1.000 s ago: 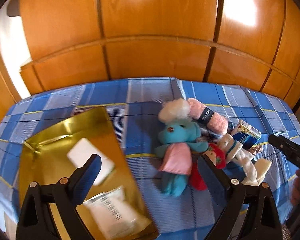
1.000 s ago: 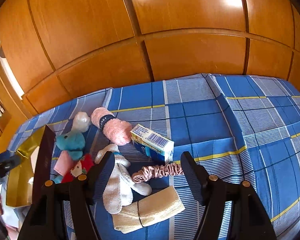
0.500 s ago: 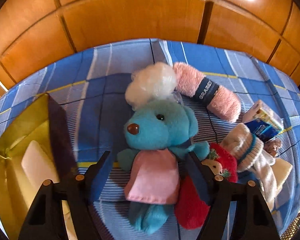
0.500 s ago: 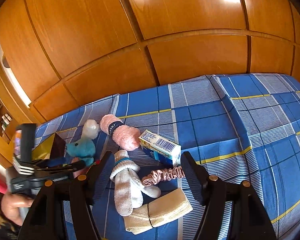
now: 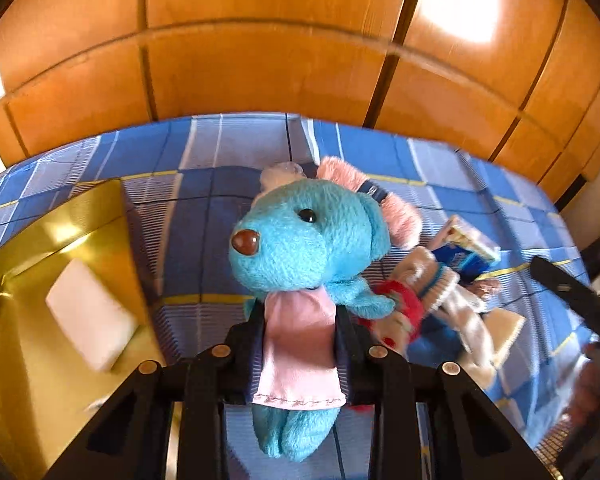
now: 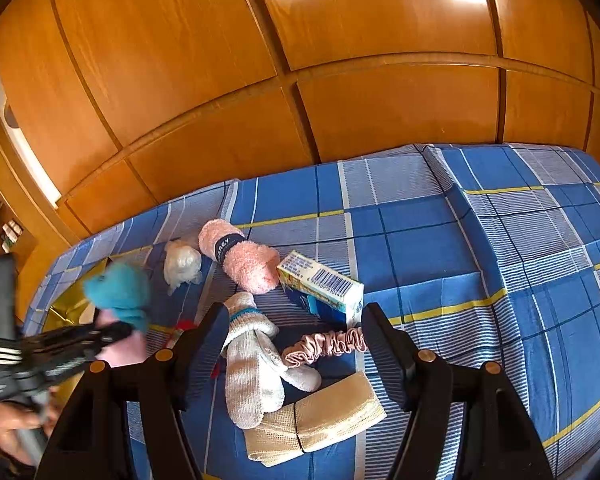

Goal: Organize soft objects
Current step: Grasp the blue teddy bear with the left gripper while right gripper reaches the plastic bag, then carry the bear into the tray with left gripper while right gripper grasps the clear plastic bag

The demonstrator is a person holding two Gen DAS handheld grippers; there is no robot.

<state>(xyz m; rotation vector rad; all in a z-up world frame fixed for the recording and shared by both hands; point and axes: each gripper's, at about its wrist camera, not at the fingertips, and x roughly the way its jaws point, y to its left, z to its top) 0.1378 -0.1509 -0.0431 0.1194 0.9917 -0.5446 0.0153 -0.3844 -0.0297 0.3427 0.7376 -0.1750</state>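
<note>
The blue plush toy (image 5: 300, 240) with a pink bib sits between the fingers of my left gripper (image 5: 300, 320). The jaws are closing and the pads press on its body, with the head up toward the camera. In the right wrist view the same toy (image 6: 118, 286) shows blurred at the left, in the left gripper (image 6: 112, 332). My right gripper (image 6: 294, 320) hangs open above a white knitted sock (image 6: 252, 360) and a pink scrunchie (image 6: 324, 346), holding nothing. A pink rolled towel (image 6: 240, 256) and a beige folded cloth (image 6: 320, 420) lie nearby.
An open gold box (image 5: 60, 280) with a white pad (image 5: 88, 312) inside stands left of the toy on the blue checked bedspread (image 6: 460, 260). A small carton (image 6: 320, 284), a white fluffy ball (image 6: 182, 260) and a red plush (image 5: 404, 304) lie there too. Wooden wardrobe doors (image 6: 340, 80) rise behind.
My left gripper swung from over the gold box to the blue plush toy, came down over it and closed on its body. The right gripper kept still.
</note>
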